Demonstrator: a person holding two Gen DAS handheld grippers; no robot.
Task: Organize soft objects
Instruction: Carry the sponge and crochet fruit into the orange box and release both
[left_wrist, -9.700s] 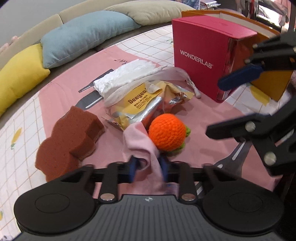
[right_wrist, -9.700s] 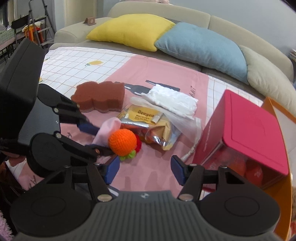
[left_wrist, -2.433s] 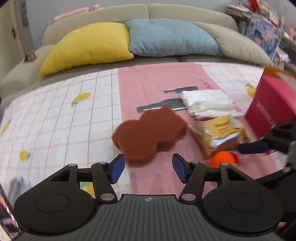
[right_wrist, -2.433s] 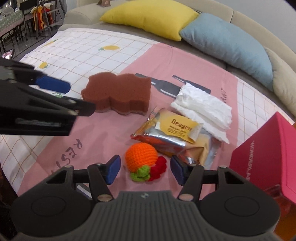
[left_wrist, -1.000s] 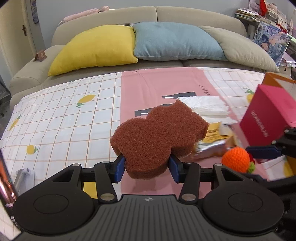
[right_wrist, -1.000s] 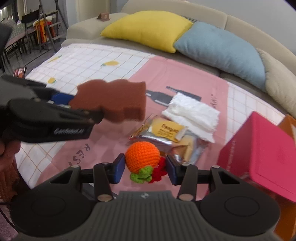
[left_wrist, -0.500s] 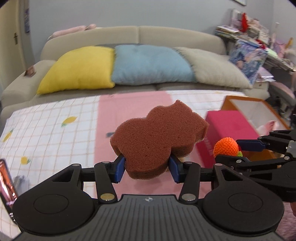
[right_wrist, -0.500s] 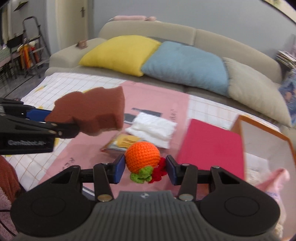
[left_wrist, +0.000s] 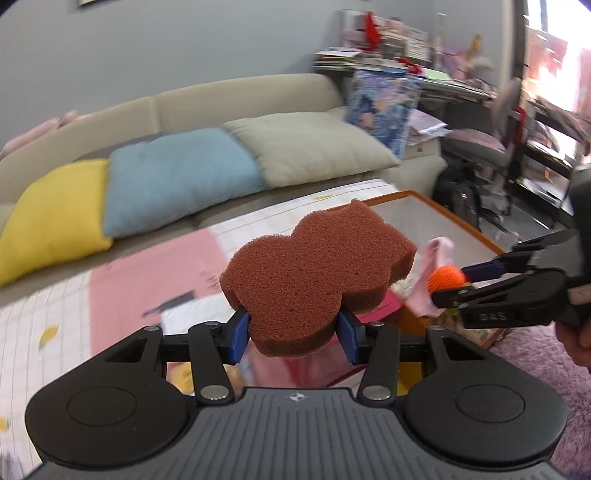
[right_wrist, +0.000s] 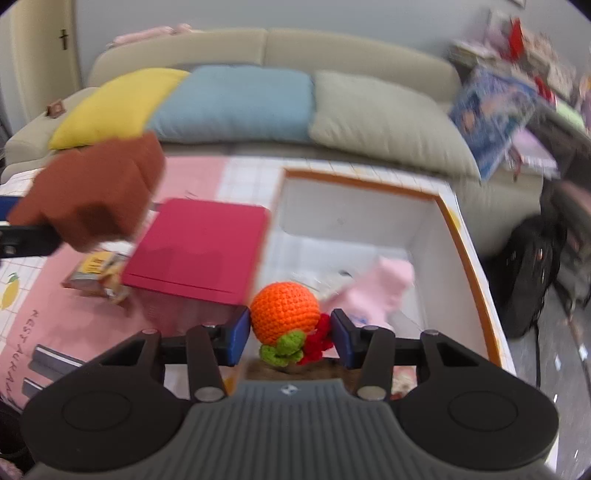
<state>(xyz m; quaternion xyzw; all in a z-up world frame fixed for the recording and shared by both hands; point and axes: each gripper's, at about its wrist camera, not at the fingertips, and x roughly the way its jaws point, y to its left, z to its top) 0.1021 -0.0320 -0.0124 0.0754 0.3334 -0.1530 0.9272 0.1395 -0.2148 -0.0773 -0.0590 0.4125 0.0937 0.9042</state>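
Observation:
My left gripper (left_wrist: 293, 334) is shut on a brown cloud-shaped sponge (left_wrist: 317, 277), held up in the air; the same sponge (right_wrist: 92, 192) shows at the left of the right wrist view. My right gripper (right_wrist: 290, 336) is shut on an orange crocheted ball (right_wrist: 284, 314) with green and red tufts, over the near edge of the white, orange-rimmed box (right_wrist: 454, 229). A pink cloth (right_wrist: 380, 291) lies inside that box. In the left wrist view the right gripper (left_wrist: 454, 284) with the orange ball (left_wrist: 445, 278) hangs to the right of the sponge.
A red box (right_wrist: 199, 247) stands left of the open box, with a snack packet (right_wrist: 96, 271) beside it on the pink tablecloth (right_wrist: 74, 325). A sofa with yellow (right_wrist: 118, 103), blue (right_wrist: 236, 103) and beige cushions runs behind. A black bag (right_wrist: 532, 273) sits on the floor at the right.
Both grippers have swung to the right and risen a little with their loads. The orange-rimmed box now lies under the ball, and the sponge is over the red box.

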